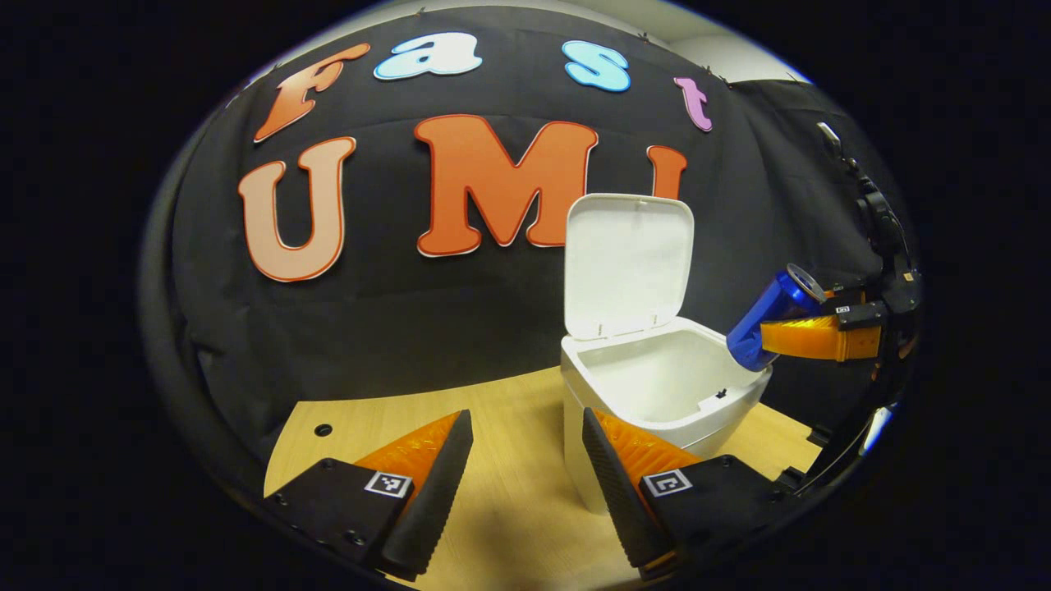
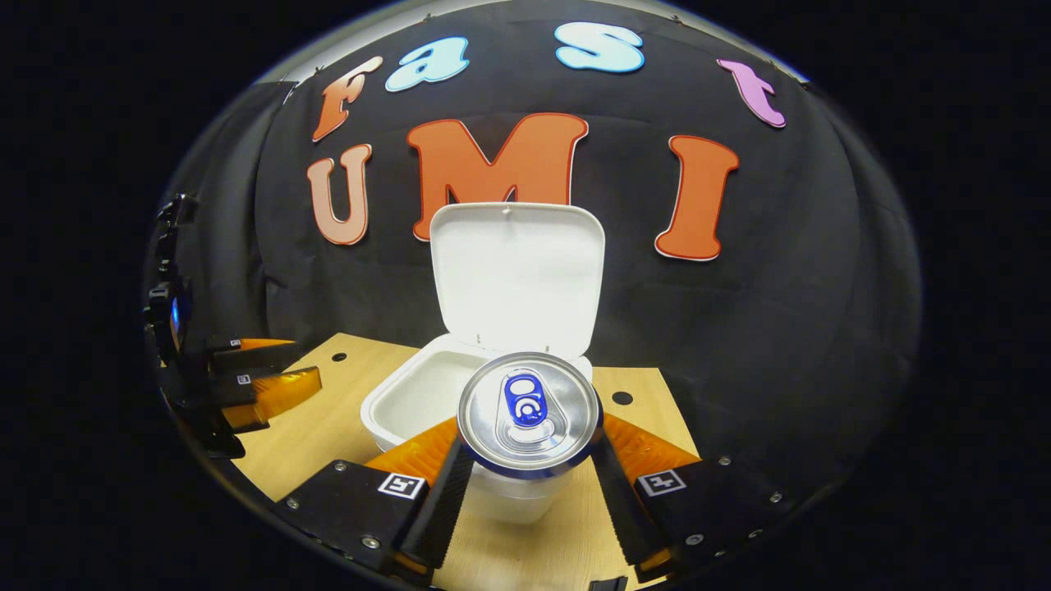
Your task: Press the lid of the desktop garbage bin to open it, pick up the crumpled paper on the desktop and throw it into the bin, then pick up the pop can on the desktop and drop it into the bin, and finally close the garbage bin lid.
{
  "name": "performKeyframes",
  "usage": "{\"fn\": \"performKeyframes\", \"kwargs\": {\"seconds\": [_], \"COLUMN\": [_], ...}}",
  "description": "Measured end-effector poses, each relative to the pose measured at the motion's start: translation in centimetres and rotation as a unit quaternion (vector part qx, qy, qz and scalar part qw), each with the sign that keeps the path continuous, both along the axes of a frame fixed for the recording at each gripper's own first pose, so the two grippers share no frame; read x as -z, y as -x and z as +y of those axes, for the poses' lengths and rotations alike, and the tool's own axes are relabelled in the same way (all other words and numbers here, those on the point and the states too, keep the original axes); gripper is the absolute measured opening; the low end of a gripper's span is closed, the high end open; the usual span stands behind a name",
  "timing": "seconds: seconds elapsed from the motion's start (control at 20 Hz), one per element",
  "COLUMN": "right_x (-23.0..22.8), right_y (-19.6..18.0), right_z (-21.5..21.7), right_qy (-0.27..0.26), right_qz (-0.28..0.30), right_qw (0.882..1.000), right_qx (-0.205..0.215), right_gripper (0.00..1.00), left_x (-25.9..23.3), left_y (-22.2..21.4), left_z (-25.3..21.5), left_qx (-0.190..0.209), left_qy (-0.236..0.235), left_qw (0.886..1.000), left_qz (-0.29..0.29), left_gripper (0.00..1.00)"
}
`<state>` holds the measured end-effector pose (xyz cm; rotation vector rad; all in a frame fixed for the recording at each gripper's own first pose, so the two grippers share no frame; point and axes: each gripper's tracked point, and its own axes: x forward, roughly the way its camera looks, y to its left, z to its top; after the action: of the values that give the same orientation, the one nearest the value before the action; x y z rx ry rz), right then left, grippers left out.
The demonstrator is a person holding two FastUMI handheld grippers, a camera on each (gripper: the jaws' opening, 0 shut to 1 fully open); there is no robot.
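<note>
The can-disposal step is in hand: the right gripper (image 2: pixel 530 484) is clenching the pop can (image 2: pixel 529 413) between both fingers, and in the left gripper view that same gripper (image 1: pixel 772 341) is holding the can (image 1: pixel 772 316) tilted, its base touching or just above the near rim of the garbage bin (image 1: pixel 657 386). The bin's lid (image 1: pixel 628 263) is standing upright and open against the booth wall. The left gripper (image 1: pixel 525 484) is waiting with its fingers released and spread, grasping nothing, low over the wooden desktop (image 1: pixel 509 410) just beside the bin. Judged from this, the next move is calling for the can to be carried over the bin's mouth and the fingers opened; the lid closure is not yet done. The crumpled paper is not being made out; the bin's floor is hidden below its wall, so whether the paper is lying inside cannot be told. In the right gripper view the can's top is covering much of the bin's opening (image 2: pixel 410 394), and actual contact between can and rim is too fine to judge
</note>
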<state>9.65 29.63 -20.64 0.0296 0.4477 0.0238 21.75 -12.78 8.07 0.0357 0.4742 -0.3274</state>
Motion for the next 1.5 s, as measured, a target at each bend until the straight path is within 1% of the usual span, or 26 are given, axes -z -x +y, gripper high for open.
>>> {"fn": "performKeyframes", "kwargs": {"seconds": [0.25, 0.75, 0.8, 0.85, 0.9, 1.15, 1.25, 1.3, 1.35, 1.4, 1.45, 1.5], "right_x": [1.8, 3.9, 4.0, 4.1, 4.0, 4.1, 3.6, 3.4, 3.0, 2.5, 1.9, 1.3], "right_y": [-0.4, -1.5, -1.6, -1.8, -1.8, -2.0, -2.3, -2.4, -2.7, -2.9, -3.4, -3.8], "right_z": [0.4, 0.7, 0.8, 0.8, 0.8, 0.9, 0.7, 0.7, 0.7, 0.6, 0.6, 0.5], "right_qy": [0.01, 0.018, 0.02, 0.024, 0.026, 0.031, 0.033, 0.032, 0.031, 0.031, 0.031, 0.031], "right_qz": [0.028, 0.071, 0.073, 0.072, 0.072, 0.074, 0.07, 0.067, 0.063, 0.058, 0.052, 0.044], "right_qw": [1.0, 0.997, 0.997, 0.997, 0.997, 0.997, 0.997, 0.997, 0.997, 0.998, 0.998, 0.998], "right_qx": [-0.008, -0.015, -0.015, -0.017, -0.018, -0.017, -0.015, -0.015, -0.014, -0.012, -0.011, -0.011], "right_gripper": [0.8, 0.8, 0.74, 0.74, 0.8, 0.83, 0.81, 0.8, 0.82, 0.82, 0.82, 0.82], "left_x": [0.7, 1.2, 1.1, 1.2, 1.2, 1.4, 1.5, 1.4, 1.4, 1.5, 1.5, 1.5], "left_y": [0.1, 0.0, 0.0, -0.1, 0.0, -0.1, -0.2, 0.0, 0.0, 0.0, 0.1, 0.3], "left_z": [1.6, 2.2, 2.2, 2.2, 2.2, 2.6, 3.0, 3.3, 3.5, 3.6, 3.8, 3.9], "left_qx": [-0.022, -0.031, -0.032, -0.032, -0.033, -0.04, -0.046, -0.049, -0.052, -0.053, -0.056, -0.058], "left_qy": [-0.002, -0.002, -0.002, -0.002, -0.001, 0.0, -0.001, -0.001, 0.0, 0.001, 0.001, 0.002], "left_qw": [1.0, 0.999, 0.999, 0.999, 0.999, 0.999, 0.999, 0.999, 0.998, 0.998, 0.998, 0.998], "left_qz": [0.009, 0.015, 0.015, 0.015, 0.016, 0.017, 0.018, 0.019, 0.019, 0.019, 0.02, 0.021], "left_gripper": [0.87, 0.87, 0.87, 0.87, 0.87, 0.87, 0.85, 0.87, 0.87, 0.85, 0.87, 0.85]}}
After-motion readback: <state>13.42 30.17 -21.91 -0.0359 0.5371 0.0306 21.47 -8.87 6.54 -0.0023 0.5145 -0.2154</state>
